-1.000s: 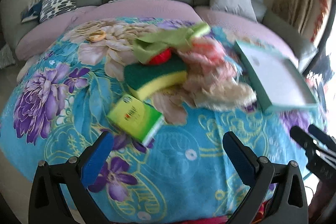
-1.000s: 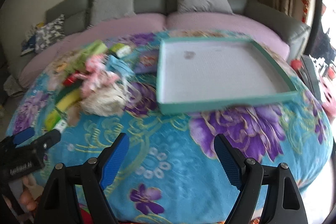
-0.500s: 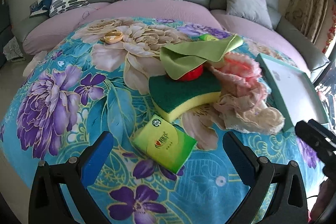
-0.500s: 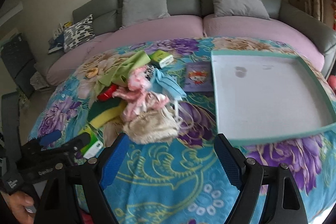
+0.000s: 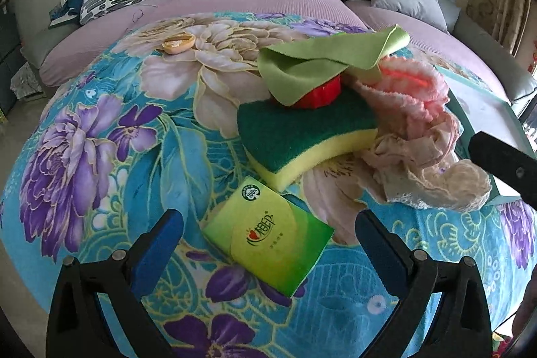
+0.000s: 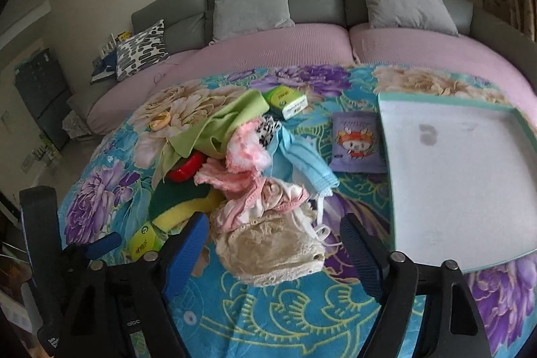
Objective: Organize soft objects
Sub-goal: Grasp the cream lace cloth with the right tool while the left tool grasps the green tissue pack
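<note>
Left tongs point(image 5: 268, 234) spread wide, hovering over the green tissue pack point(image 5: 268, 235), which lies flat on the floral blanket point(image 5: 100, 136) just near of the green-and-yellow sponge point(image 5: 302, 140). Right tongs point(image 6: 273, 239) spread, jaws just narrowing, pads clear of the beige cloth point(image 6: 272, 252) between them. Teal tray point(image 6: 449, 103) right.
</note>
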Action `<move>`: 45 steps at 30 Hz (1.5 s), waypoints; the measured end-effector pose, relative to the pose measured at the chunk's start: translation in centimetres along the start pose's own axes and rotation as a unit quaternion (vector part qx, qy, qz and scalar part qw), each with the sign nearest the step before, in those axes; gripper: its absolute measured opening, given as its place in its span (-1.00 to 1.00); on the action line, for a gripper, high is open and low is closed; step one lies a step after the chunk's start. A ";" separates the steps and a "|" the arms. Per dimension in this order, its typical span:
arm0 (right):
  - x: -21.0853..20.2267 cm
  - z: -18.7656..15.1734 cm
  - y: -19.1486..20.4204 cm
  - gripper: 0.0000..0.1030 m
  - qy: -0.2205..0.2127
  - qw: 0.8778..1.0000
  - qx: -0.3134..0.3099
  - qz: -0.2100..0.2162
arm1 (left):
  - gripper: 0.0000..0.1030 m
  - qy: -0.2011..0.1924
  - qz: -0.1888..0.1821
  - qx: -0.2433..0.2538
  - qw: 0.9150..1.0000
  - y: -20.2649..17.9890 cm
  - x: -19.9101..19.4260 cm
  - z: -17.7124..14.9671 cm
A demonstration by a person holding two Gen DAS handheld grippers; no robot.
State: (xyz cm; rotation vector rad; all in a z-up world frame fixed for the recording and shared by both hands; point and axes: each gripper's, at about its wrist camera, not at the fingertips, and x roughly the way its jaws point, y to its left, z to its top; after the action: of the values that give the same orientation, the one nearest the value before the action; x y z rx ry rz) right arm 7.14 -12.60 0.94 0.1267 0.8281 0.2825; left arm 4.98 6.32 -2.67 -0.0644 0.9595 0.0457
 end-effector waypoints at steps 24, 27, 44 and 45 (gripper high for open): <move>4.6 -3.2 -0.5 -0.07 0.077 0.997 -0.005 -0.001 | 0.54 0.003 0.005 -0.008 1.000 0.6 1.5 0.0; 4.6 -3.4 -0.3 -0.15 0.080 0.997 -0.012 -0.004 | 0.54 0.004 0.008 -0.006 1.000 0.5 1.5 -0.1; 1.9 -4.0 -0.7 -0.72 0.049 0.999 -0.006 -0.023 | 0.53 0.004 0.024 0.000 1.000 0.6 -0.1 -0.5; 1.6 -4.0 -0.8 -0.72 0.045 0.999 -0.004 -0.025 | 0.53 0.002 0.024 0.000 1.000 0.6 -0.3 -0.6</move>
State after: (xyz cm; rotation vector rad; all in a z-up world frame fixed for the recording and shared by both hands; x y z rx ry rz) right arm 5.32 -12.89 -3.07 0.0863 0.9182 0.2448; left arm 4.32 6.83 -2.79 -0.0407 0.9648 0.0894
